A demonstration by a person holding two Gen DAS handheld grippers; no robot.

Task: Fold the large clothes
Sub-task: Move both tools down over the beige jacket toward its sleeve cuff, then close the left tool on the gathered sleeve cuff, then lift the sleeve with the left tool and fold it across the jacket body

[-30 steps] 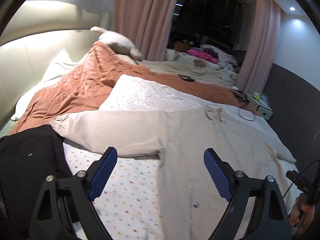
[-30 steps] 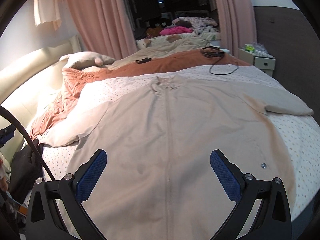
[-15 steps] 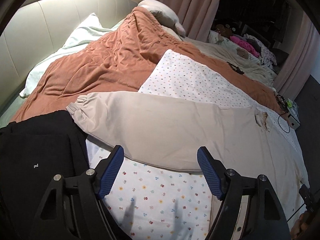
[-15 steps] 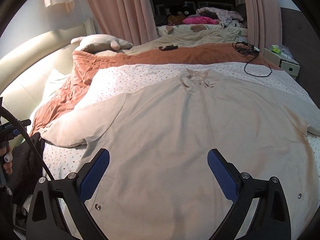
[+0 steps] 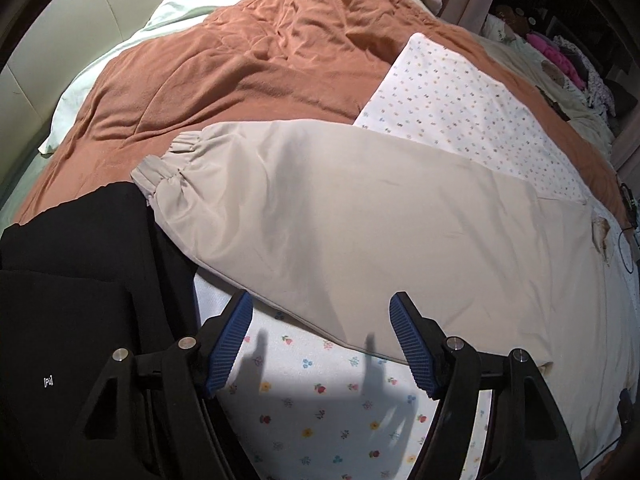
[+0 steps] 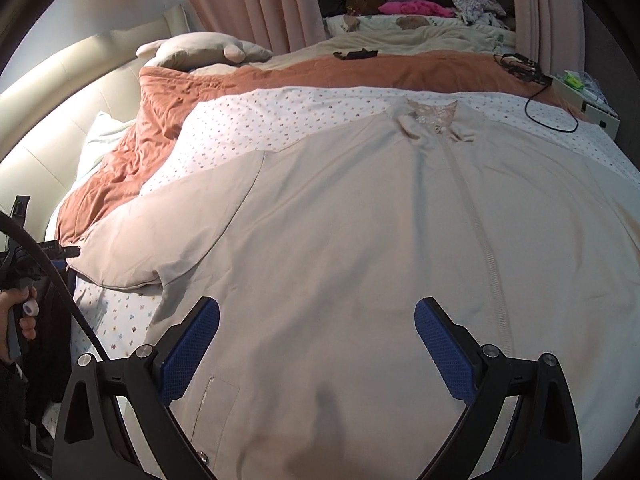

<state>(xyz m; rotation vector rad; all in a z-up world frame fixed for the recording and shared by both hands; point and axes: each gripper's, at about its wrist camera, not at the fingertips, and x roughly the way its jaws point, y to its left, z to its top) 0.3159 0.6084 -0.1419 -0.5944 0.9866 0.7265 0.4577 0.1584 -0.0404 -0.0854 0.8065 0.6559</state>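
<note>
My left gripper (image 5: pixel 320 332) tilts steeply down, jaws just been closing, nothing between them; my right gripper (image 6: pixel 316 344) gapes wide, empty

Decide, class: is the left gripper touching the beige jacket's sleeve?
Apart. In the left wrist view the left gripper hangs open above the sleeve; both finger shadows fall separately on the floral sheet, and nothing lies between its pads.
</note>
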